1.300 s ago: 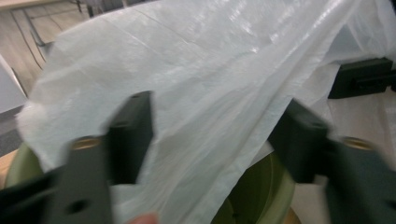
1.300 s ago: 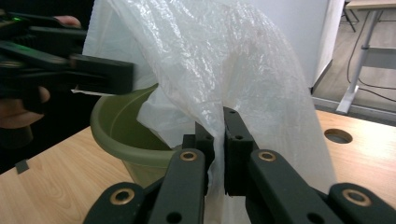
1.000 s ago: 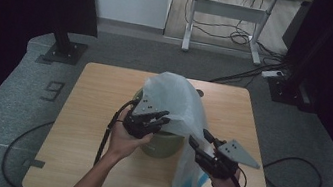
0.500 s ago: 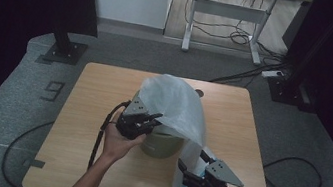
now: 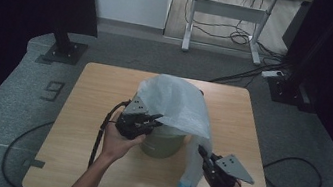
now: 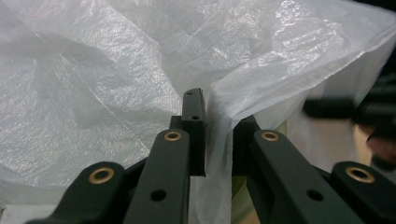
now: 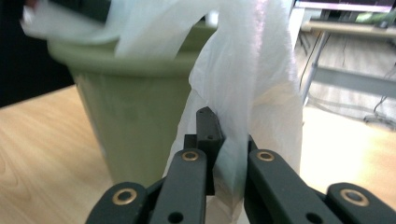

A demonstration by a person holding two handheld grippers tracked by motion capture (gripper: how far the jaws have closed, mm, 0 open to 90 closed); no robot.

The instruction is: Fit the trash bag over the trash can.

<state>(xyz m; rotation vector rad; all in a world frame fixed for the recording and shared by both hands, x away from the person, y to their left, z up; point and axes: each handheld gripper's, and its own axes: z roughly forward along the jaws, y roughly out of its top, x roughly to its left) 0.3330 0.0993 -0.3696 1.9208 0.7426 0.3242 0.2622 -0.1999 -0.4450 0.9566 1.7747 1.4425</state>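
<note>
We see thin white translucent plastic bag (image 5: pixel 177 106) draped over olive-green round plastic bin (image 5: pixel 162 143), mid wooden counter (image 5: pixel 90 112). Our left claw (image 5: pixel 152 120) clamped on bag edge at bin rim. Our right claw (image 5: pixel 203 155), low beside bin, jaws just closing, now pinched on hanging bag strip (image 7: pixel 233 116). Strip's lower end reaches counter.

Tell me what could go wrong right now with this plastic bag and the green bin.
1. Both grippers pinch thin film: the left gripper near the rim, the right gripper, whose jaws have just closed, on the hanging edge. Pulling apart could tear the plastic bag.
2. The green bin stands free on the table; a downward tug might tip or drag it.
</note>
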